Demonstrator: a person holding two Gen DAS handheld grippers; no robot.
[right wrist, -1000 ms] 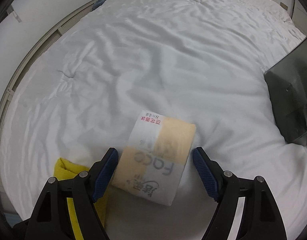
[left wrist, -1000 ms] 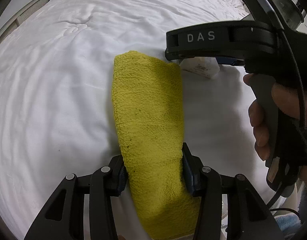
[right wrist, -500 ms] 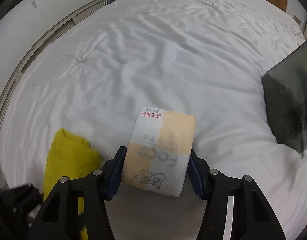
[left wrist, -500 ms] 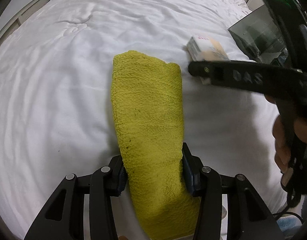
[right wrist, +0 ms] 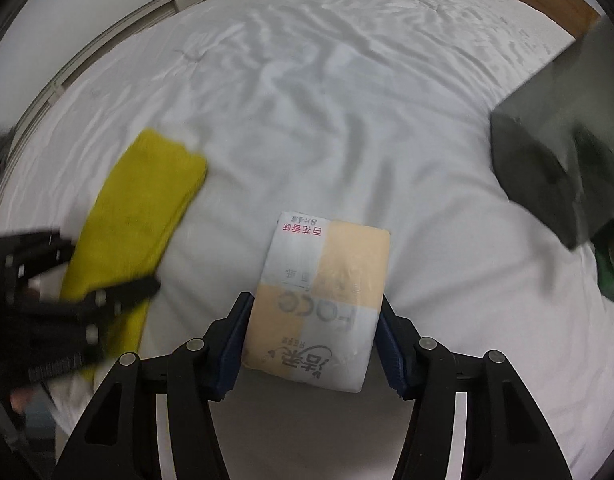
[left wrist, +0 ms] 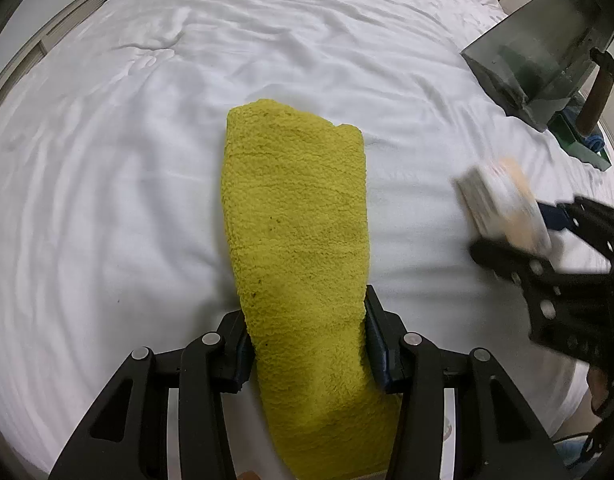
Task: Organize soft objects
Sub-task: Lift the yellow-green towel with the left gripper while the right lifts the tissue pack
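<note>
Tissue pack [right wrist: 323, 300], large grey letters: "FACE", upside down in the right wrist view.
Same pack, red print near far edge: small Chinese characters, hardly readable.
Same pack, near end: grey brush-style Chinese characters, not clearly readable.

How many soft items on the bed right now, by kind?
Yellow towel: 1
Tissue pack: 1
Total: 2
</note>
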